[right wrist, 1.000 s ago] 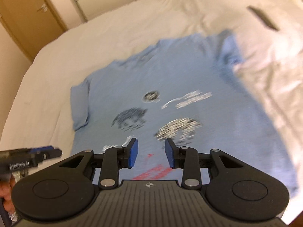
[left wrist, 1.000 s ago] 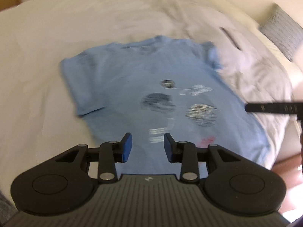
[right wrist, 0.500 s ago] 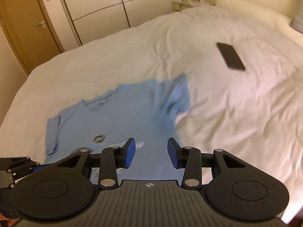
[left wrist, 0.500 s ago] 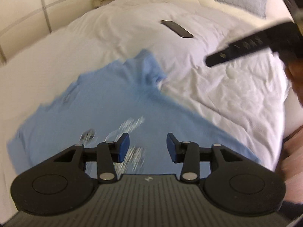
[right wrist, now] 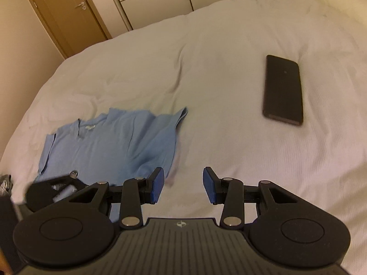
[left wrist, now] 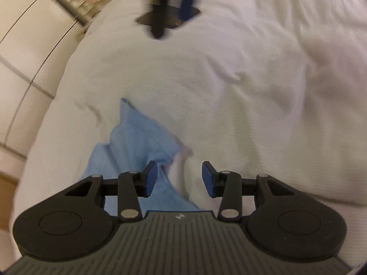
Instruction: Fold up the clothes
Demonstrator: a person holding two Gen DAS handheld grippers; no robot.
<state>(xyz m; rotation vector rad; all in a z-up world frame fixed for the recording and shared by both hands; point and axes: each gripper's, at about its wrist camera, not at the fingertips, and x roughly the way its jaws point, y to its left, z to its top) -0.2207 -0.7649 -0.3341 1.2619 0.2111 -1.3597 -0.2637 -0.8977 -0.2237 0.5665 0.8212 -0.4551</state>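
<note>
in my left view my left gripper (left wrist: 179, 178) hangs part open and empty over the shirt (left wrist: 137, 142) sleeve on the bed (left wrist: 252, 91). in my right view my right gripper (right wrist: 183, 184) is part open, empty, beside the shirt's (right wrist: 119, 142) edge; it looks light, limp cotton, so i'd pinch sleeve seam and hem.

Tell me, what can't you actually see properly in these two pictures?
- Blue T-shirt: its lower part is hidden behind the right tool in the right wrist view; the left wrist view shows only a sleeve and an edge.
- Phone: blurred in the left wrist view and partly covered by the smeared other tool.
- Shelf items, left wrist view, top left: too blurred to identify.
- Left tool: nothing between its open fingers.
</note>
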